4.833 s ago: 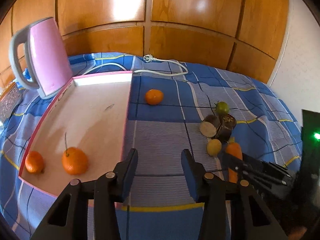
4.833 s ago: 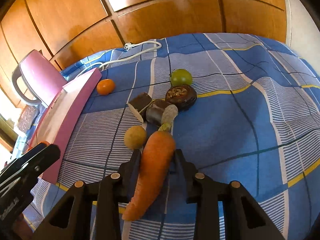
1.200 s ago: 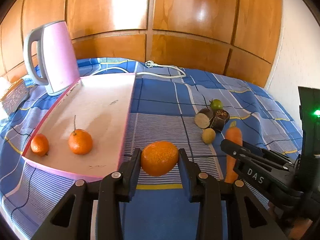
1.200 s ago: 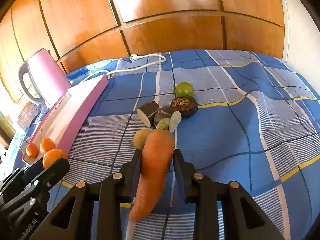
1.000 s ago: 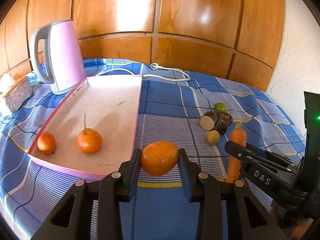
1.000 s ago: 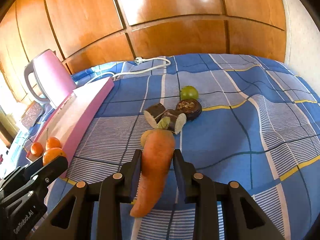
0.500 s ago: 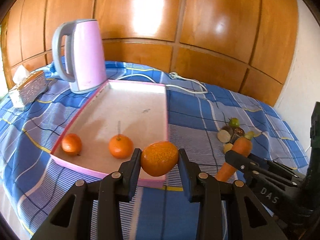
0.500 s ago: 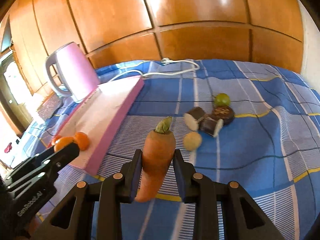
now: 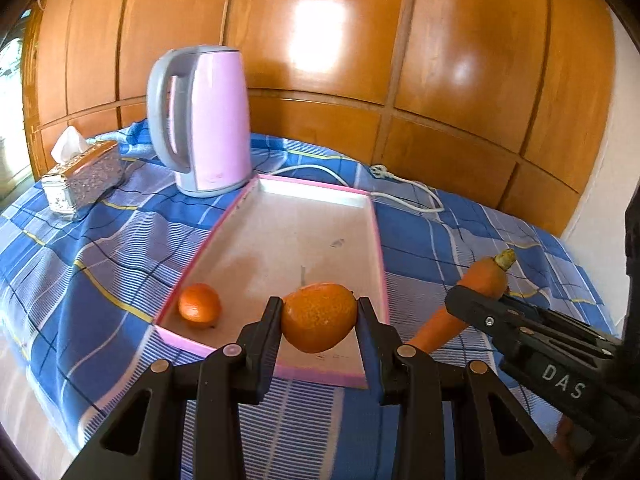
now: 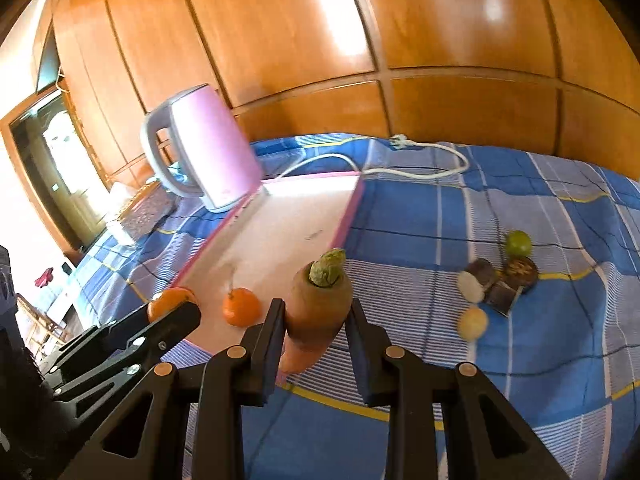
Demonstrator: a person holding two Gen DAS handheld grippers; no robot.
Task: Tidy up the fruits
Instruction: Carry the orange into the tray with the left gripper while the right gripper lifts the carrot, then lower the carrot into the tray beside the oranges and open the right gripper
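Left gripper [image 9: 319,322]: I have its jaws pinching an orange [image 9: 319,322], held above the near end of the pink tray [image 9: 378,236].
Right gripper [image 10: 316,326]: my jaws clamp a carrot [image 10: 316,308], stem end forward, beside the tray's near corner.
Tray: one small orange [image 9: 199,306] lies inside.

Pink kettle [image 9: 208,120], blue plaid cloth [image 9: 100,240]

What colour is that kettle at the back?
The kettle is pale pink with a grey handle, clearest in the left wrist view.
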